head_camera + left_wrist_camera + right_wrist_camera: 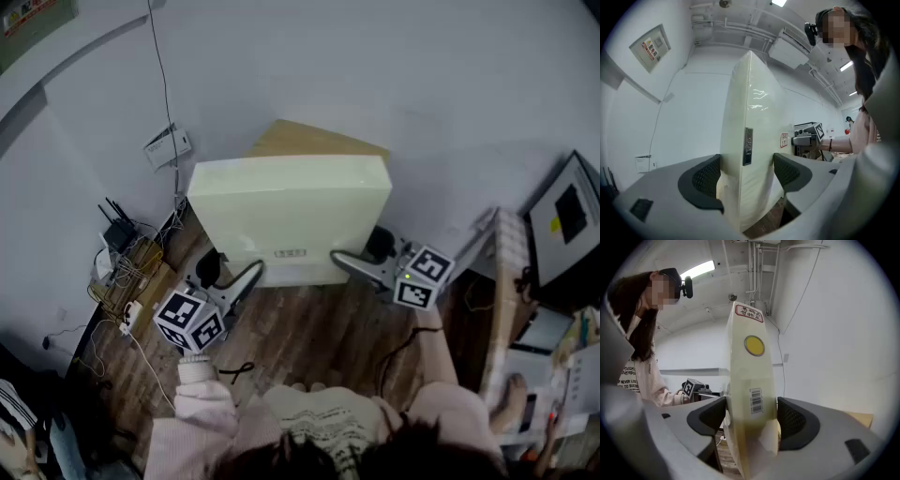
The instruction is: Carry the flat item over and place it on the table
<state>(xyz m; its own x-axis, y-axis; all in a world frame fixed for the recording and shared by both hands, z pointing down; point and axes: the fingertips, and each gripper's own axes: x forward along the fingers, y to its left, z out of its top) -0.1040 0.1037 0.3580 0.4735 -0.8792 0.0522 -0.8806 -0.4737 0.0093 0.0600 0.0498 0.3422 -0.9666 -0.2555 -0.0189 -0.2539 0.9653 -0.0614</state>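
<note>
A: Against the wall (422,84), on the wooden floor (309,328), the flat item (291,211) stands on its lower edge with its broad face toward the person. A brown board (314,141) shows just behind it.

B: So which way does it run?

A: Its long axis lies left to right, straight across between the two tools. The left gripper (246,278) is at the lower left corner and the right gripper (342,260) at the lower right. Neither is nearer; each is already at its own end.

B: And the jaws?

A: In the left gripper view the jaws are spread wide, straddling the thin edge. The pads (707,177) sit right beside the two faces, but I don't read a firm squeeze there. In the right gripper view the jaws are clamped onto the thickness of the item, with both pads against its wrapped faces below the barcode.

B: Then what does the lift depend on?

A: As I judge it, the left side must bite first. After that both ends should rise together, so the broad face stays upright and the item can't pivot about the one held corner. I can't pick out the table for certain from here
</note>
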